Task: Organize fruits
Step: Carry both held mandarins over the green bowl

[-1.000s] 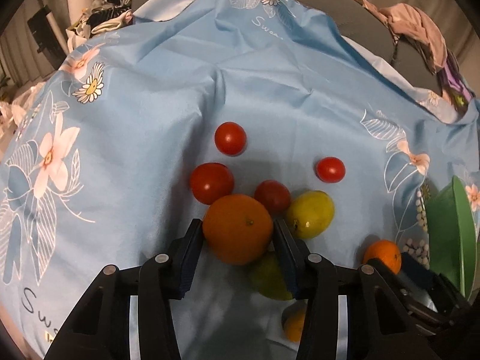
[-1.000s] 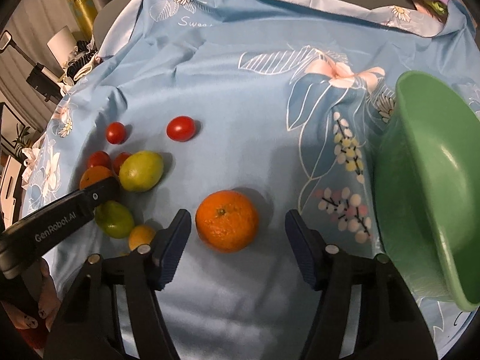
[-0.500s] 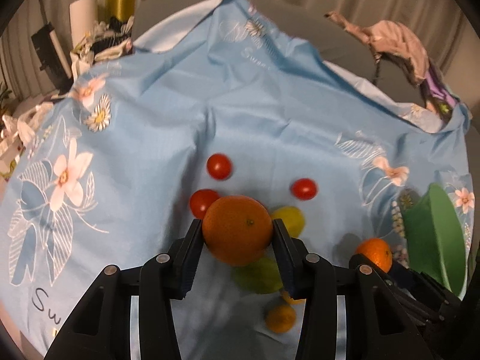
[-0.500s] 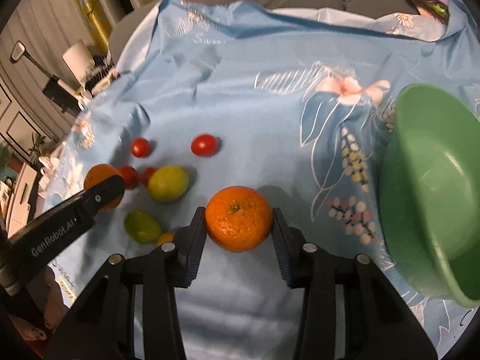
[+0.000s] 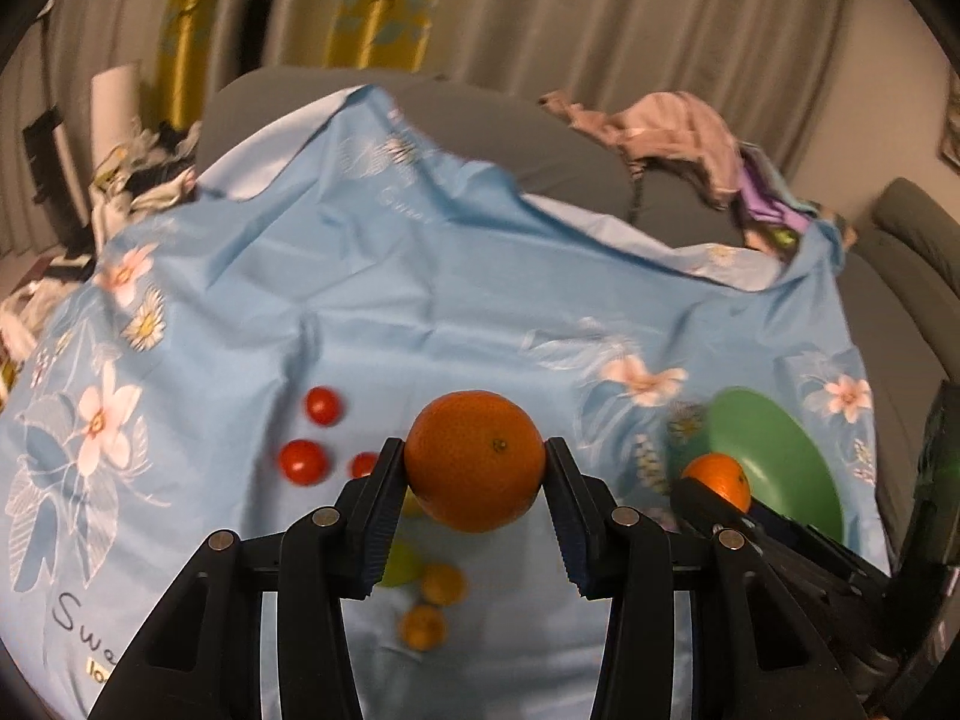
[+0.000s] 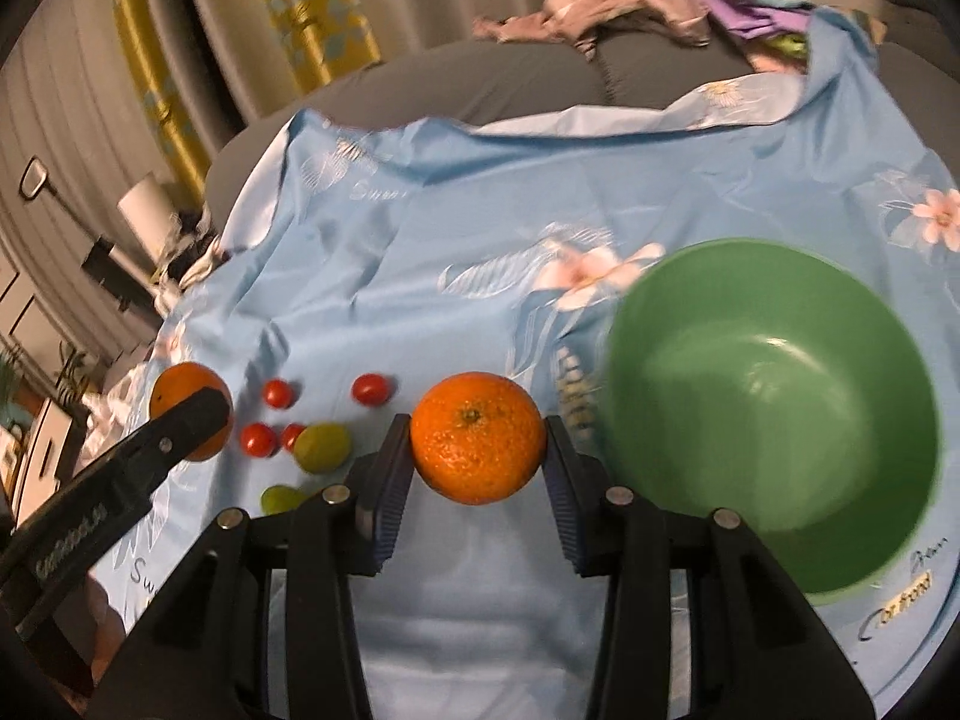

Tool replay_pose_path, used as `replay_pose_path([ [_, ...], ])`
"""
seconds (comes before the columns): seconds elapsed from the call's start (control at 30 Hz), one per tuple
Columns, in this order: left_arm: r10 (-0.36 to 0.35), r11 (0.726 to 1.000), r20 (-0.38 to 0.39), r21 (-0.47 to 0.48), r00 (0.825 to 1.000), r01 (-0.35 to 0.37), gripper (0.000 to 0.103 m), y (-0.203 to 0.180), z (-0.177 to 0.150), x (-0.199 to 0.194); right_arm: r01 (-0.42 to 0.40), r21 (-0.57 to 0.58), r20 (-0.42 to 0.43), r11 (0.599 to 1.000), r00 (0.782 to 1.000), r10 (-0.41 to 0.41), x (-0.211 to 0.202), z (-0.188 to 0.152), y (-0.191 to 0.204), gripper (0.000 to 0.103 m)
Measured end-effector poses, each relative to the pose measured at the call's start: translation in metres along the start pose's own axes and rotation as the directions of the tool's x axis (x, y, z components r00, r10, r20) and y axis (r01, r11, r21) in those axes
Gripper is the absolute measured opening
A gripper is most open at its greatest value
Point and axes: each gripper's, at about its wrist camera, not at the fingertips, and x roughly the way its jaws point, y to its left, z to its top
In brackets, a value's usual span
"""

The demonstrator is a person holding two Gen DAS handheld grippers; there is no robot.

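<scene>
My left gripper (image 5: 475, 468) is shut on an orange (image 5: 474, 459) and holds it high above the blue floral cloth (image 5: 390, 300). My right gripper (image 6: 477, 450) is shut on a second orange (image 6: 477, 445), lifted just left of the green bowl (image 6: 774, 396), which is empty. The left gripper with its orange (image 6: 180, 402) also shows at the left of the right wrist view. Red tomatoes (image 6: 259, 439), two green-yellow fruits (image 6: 324, 447) and small orange fruits (image 5: 423, 627) lie on the cloth.
A grey sofa (image 5: 480, 126) lies under the cloth, with crumpled clothes (image 5: 660, 126) on its back. Curtains (image 5: 600, 12) hang behind. Clutter and a white roll (image 5: 114, 102) stand at the far left. The right gripper and the green bowl (image 5: 774, 462) show at right in the left view.
Both grippers have risen well above the cloth, each carrying its orange. The right gripper, open a second ago, closed on its orange and moved toward the green bowl.
</scene>
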Motion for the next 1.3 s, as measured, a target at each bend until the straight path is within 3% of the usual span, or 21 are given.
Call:
replay_pose_path([
  [0.33, -0.108, 0.985, -0.01, 0.137, 0.994, 0.108, 0.046, -0.067, 0.0, 0.005, 0.058, 0.114, 0.081, 0.992, 0.994, -0.067, -0.03, 0.007, -0.048, 0.043],
  [0.57, -0.147, 0.958, -0.069, 0.238, 0.987, 0.16, 0.046, -0.113, 0.003, 0.024, 0.095, 0.247, 0.115, 0.964, 0.985, -0.127, -0.047, 0.008, -0.095, 0.043],
  [0.77, -0.196, 0.925, -0.154, 0.3, 0.968, 0.235, 0.046, -0.147, -0.007, 0.046, 0.126, 0.337, 0.089, 0.933, 0.982, -0.165, -0.047, 0.004, -0.125, 0.043],
  [0.97, -0.199, 0.911, -0.209, 0.321, 0.957, 0.26, 0.046, -0.161, -0.02, 0.062, 0.151, 0.369, 0.059, 0.917, 0.981, -0.185, -0.041, 0.001, -0.14, 0.043],
  [1.3, -0.199, 0.903, -0.219, 0.337, 0.955, 0.266, 0.046, -0.17, -0.026, 0.071, 0.168, 0.356, 0.031, 0.919, 0.981, -0.191, -0.032, 0.002, -0.141, 0.043],
])
